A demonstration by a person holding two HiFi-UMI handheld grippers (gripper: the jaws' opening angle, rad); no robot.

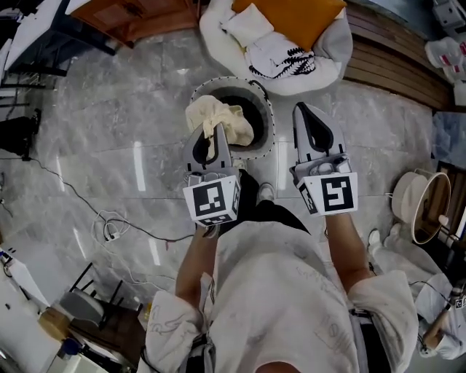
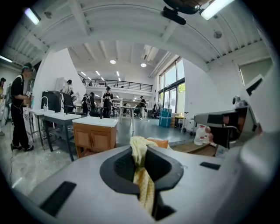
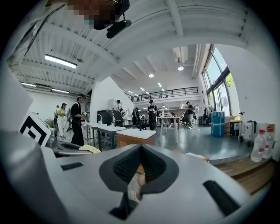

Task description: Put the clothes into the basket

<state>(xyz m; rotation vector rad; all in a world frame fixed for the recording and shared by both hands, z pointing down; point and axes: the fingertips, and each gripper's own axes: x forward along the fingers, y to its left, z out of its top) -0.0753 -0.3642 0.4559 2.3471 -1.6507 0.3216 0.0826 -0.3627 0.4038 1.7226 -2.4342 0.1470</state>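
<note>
My left gripper (image 1: 215, 127) is shut on a pale yellow cloth (image 1: 218, 116), which bunches over the left side of the round basket (image 1: 268, 109) with a dotted white rim. In the left gripper view the cloth (image 2: 143, 179) runs down between the closed jaws of the left gripper (image 2: 139, 148). To the right of the basket my right gripper (image 1: 301, 108) is shut with nothing in it; the right gripper view shows the right gripper (image 3: 140, 148) with its jaws met at the tip. More clothes (image 1: 280, 58) lie on a white beanbag (image 1: 331, 51) beyond the basket.
An orange cushion (image 1: 291, 18) rests on the beanbag. A wooden cabinet (image 1: 138, 14) stands at the back left, and a wooden platform (image 1: 393, 65) at the back right. A cable (image 1: 109, 226) trails over the marble floor at the left. People and tables stand far off in the hall.
</note>
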